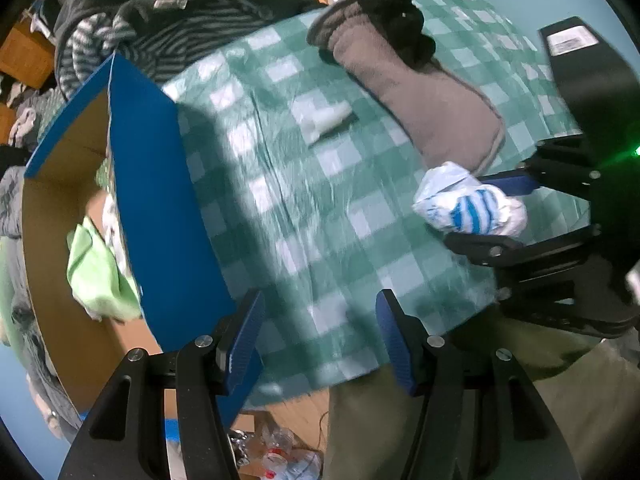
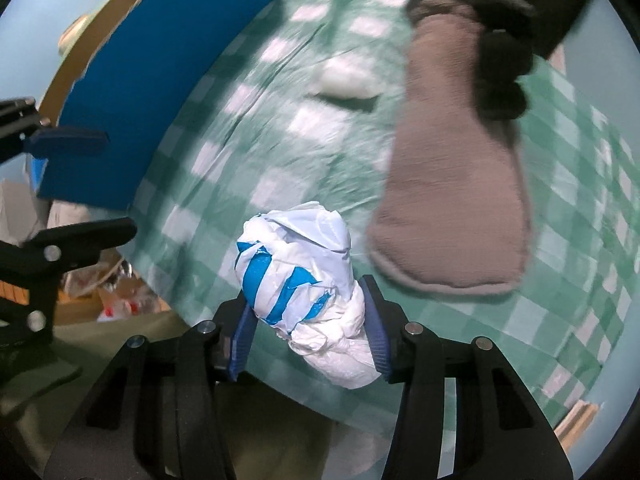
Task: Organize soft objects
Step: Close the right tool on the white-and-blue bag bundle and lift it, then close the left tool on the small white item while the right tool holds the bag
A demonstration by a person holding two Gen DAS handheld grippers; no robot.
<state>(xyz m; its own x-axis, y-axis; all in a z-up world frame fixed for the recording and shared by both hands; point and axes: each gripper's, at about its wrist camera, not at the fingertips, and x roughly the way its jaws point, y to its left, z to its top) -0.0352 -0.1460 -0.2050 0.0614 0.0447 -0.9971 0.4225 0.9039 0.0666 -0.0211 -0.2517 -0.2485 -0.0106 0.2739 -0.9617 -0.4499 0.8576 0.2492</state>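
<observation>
We see the left gripper [image 1: 320, 336] pointing straight down over the near edge of the table [image 1: 280, 200], its blue pads spread apart with only the green-checked cloth below them. To its right, the right gripper [image 2: 308, 332] tilts steeply downward, and its two blue pads are pinching a crumpled white plastic bag with blue stripes [image 2: 300, 280]; in the left wrist view the same bundle [image 1: 468, 204] sits between that gripper's fingers near the table's near right part. The bag is scrunched into a rough oblong whose long axis runs along the gripper's fingers, the striped end pointing away from the camera toward the table's middle and the plain white end back between the pads. Just beyond it a brown sock-like soft piece [image 2: 452, 160] lies flat on the cloth, long axis running away from us, its rounded toe nearest the bag and its cuff at the far side beside a dark fuzzy item [image 2: 500, 72]. A small white soft thing [image 1: 326, 120] rests near the table's centre. On the left stands a blue cardboard box [image 1: 160, 200], open on top, brown inside, holding a light green cloth [image 1: 96, 276] and some paler fabric we cannot make out. Striped and dark clothing [image 1: 120, 36] is heaped behind the box.
</observation>
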